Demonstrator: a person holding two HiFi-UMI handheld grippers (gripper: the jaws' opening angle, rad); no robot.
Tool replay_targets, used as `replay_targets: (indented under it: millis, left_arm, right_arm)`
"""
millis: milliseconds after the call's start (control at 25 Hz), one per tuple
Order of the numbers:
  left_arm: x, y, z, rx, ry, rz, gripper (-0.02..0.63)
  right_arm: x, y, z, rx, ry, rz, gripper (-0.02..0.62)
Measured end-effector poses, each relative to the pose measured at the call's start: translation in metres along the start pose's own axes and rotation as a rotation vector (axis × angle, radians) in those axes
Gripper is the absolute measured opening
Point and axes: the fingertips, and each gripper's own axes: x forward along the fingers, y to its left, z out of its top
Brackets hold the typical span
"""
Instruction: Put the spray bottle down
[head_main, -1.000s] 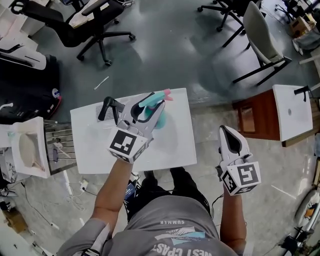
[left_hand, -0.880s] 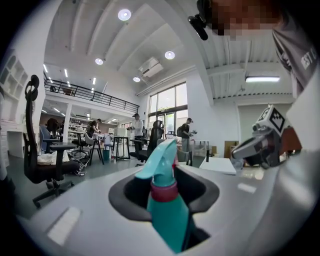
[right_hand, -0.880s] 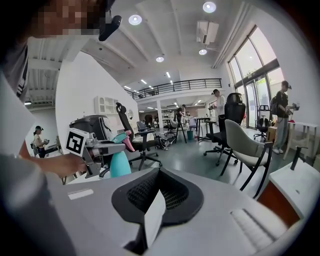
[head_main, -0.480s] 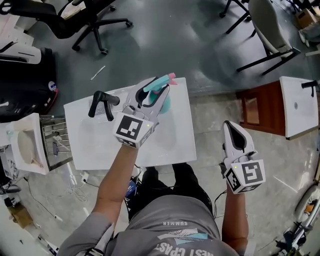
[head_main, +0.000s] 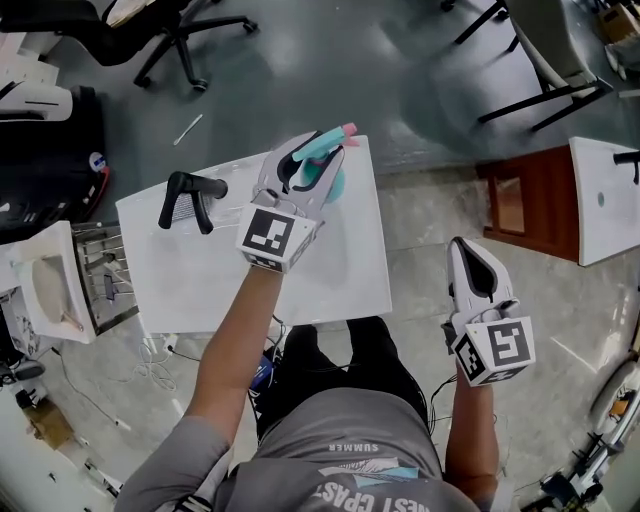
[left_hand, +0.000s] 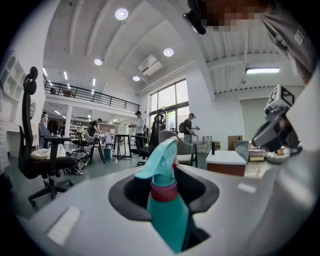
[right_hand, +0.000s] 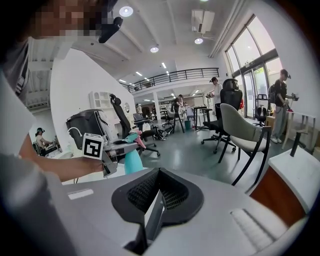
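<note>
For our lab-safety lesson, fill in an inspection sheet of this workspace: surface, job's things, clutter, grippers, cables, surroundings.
Surface: white table.
Job's things: teal spray bottle, held over the table's far side.
Clutter: black handled tool on the table's left part.
Grippers: left gripper shut on the spray bottle; right gripper shut, empty, beyond the table's right side.
Cables: loose cables on the floor beside the table.
Surroundings: office chairs, wooden cabinet.
</note>
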Motion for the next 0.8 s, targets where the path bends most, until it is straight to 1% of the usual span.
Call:
replay_targets:
  millis: [480,800]
  left_arm:
    - [0.028,-0.003,-0.027,0.005,-0.016,0.006,0.132]
    - [0.038,-0.005,-0.035,0.020,-0.050,0.007,0.132]
  right_arm:
    - [0.005,-0.012,-0.023,0.017,0.049,-0.001,0.002]
    - [0.010,-0.014,-0.030,0.021,0.067,0.004,0.002]
